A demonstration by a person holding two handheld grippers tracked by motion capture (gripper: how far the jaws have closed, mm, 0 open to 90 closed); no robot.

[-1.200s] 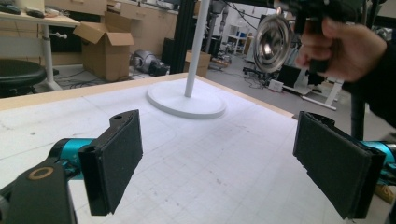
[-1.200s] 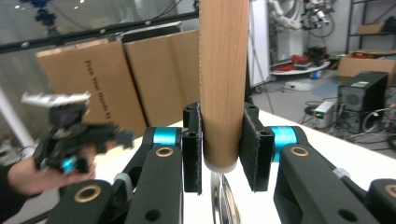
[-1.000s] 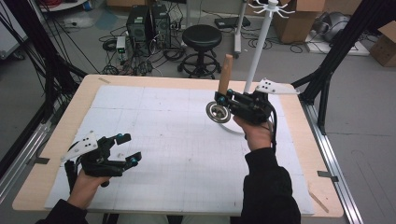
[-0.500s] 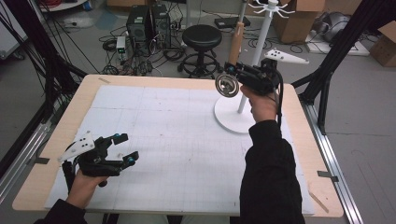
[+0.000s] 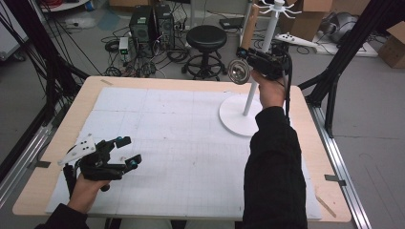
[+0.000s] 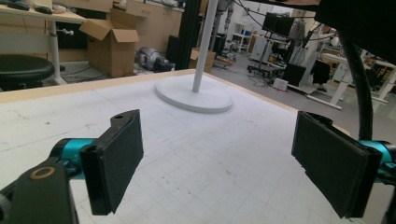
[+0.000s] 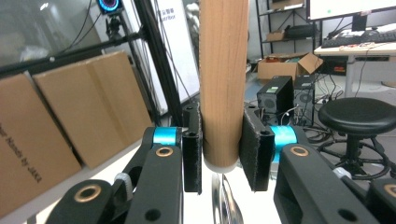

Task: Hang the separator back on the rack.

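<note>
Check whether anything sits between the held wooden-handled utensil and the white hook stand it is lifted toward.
Nothing visible does. The right gripper holds the wooden-handled utensil just left of the white stand's pole, below its hooks, with open air between them.

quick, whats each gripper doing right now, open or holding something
Left gripper: open, nothing between its jaws, low over the white mat.
Right gripper: shut on the round wooden handle of a metal strainer, raised beside the white stand.
</note>
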